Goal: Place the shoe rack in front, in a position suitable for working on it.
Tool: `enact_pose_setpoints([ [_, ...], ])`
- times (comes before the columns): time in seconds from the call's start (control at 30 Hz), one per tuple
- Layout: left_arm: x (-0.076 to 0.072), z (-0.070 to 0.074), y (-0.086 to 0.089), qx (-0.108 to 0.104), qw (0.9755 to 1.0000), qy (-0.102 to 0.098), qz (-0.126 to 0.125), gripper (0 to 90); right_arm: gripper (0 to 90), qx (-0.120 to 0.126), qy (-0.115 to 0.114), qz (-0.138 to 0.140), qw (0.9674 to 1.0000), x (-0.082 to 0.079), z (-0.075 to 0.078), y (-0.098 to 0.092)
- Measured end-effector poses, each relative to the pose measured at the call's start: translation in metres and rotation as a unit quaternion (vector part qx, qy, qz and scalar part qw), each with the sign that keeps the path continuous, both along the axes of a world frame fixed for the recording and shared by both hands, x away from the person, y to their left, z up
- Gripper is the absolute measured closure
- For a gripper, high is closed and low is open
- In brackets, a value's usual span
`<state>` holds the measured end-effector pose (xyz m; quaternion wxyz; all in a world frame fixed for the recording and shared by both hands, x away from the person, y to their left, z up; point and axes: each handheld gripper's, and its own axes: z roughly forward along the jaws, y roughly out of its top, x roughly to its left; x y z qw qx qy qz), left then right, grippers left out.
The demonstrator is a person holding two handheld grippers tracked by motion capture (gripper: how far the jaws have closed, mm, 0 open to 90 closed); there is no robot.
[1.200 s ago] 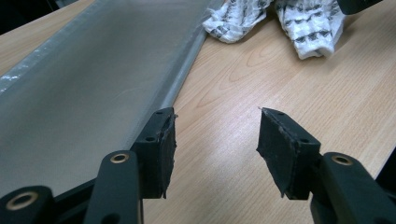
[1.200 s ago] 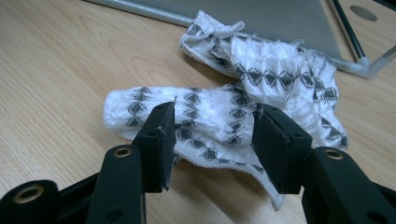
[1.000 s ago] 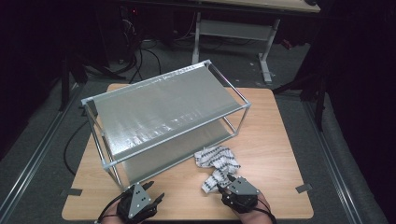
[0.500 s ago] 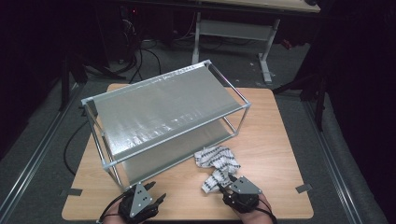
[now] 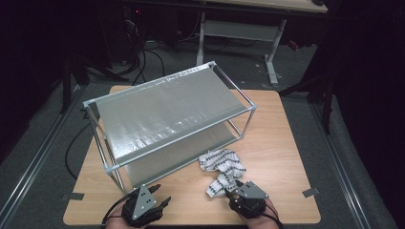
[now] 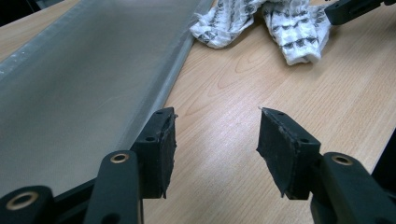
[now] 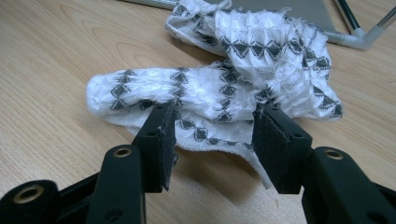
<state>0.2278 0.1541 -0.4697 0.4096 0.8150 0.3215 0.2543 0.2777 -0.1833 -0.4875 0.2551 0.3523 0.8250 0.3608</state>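
Jaws of the right hand-held gripper [image 7: 212, 140] stand apart and level with the surface [image 5: 282, 157], framing the near edge of the cloth [image 7: 224, 88] without pinching it; as far as the right gripper view tells, the pads sit just at the fabric's hem, perhaps brushing it, but nothing is clamped. From above, this gripper [image 5: 233, 192] lies at the near right edge of the surface, its tips at the near end of the crumpled white cloth [image 5: 222, 167] with its dark diamond pattern. The left hand-held gripper [image 6: 216, 137] is likewise open and holds nothing, with bare wood between its jaws; it rests at the near left [image 5: 165, 202], beside the lower shelf of the rack [image 6: 84, 84]. Outward from both, the cloth lies in a loose heap on the wood just in front of the rack's near right corner, and the rack [image 5: 167, 114], a grey two-tier frame, stands slantwise across the middle of the surface. My reading is that the work is at its opening step: the approach to the cloth is made, the grasp not yet taken. Next, the right gripper would need to ease forward so a fold sits well between the pads, then close firmly, since a shallow bite on the hem could slip free.
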Motion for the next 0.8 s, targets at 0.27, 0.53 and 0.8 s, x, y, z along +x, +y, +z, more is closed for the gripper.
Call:
enact_pose_setpoints([
  [0.27, -0.001, -0.001, 0.001, 0.001, 1.0000, 0.001, 0.004, 46.4, 47.9, 0.026, -0.018, -0.023, 0.9992, 0.010, 0.011, -0.003],
  [0.53, -0.007, -0.001, 0.009, 0.002, 0.9999, -0.001, 0.015, 46.5, 44.9, 0.043, 0.000, -0.056, 0.9975, 0.038, 0.004, 0.003],
  [0.8, -0.008, 0.000, 0.012, -0.001, 0.9998, -0.001, 0.018, 46.6, 82.6, 0.020, -0.011, -0.079, 0.9966, 0.036, 0.007, -0.012],
])
